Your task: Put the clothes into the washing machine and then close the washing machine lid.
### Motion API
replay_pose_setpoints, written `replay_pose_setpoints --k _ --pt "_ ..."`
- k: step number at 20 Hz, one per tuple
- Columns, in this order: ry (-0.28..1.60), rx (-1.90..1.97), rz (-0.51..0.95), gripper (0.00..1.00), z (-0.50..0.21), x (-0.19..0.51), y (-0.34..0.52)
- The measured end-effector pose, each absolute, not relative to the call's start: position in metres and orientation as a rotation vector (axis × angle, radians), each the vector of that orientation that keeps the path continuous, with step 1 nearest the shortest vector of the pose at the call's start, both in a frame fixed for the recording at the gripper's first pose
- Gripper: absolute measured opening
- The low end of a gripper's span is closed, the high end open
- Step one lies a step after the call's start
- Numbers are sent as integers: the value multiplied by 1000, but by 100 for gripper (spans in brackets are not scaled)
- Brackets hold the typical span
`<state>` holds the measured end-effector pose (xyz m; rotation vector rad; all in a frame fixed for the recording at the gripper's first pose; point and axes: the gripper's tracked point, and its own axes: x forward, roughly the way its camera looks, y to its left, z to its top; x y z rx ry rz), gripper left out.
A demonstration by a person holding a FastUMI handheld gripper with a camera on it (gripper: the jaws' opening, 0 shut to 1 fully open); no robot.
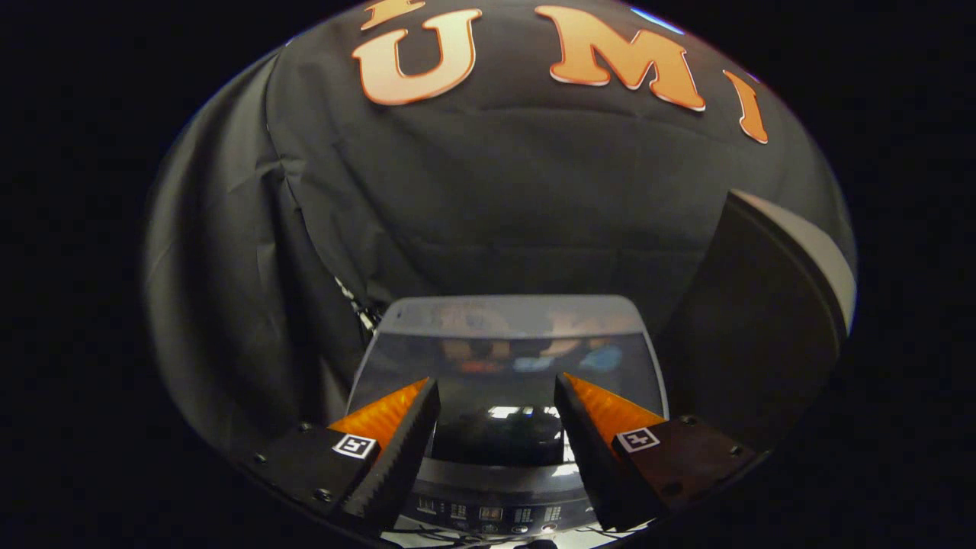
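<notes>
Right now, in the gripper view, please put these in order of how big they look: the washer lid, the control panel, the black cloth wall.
1. Cloth wall
2. Washer lid, closed, beyond the open, empty claw
3. Control panel, partly hidden behind the fingers, so its full size is unsure.

The grey plastic washing machine (503, 488) just ahead of the claw (496, 396) has a smooth, glossy dark lid (507, 366) that mirrors light and colours. The claw, spread apart, shows ridged, toothed inner finger faces (404, 450) with a matt look. Beyond hangs matt, creased black cloth (496, 213).
</notes>
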<state>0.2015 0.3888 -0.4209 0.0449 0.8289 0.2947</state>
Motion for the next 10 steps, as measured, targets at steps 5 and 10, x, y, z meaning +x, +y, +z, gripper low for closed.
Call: replay_pose_setpoints --k 5,10 --pt "879 78 306 99 -438 187 397" --pt "751 104 309 98 -365 200 385"
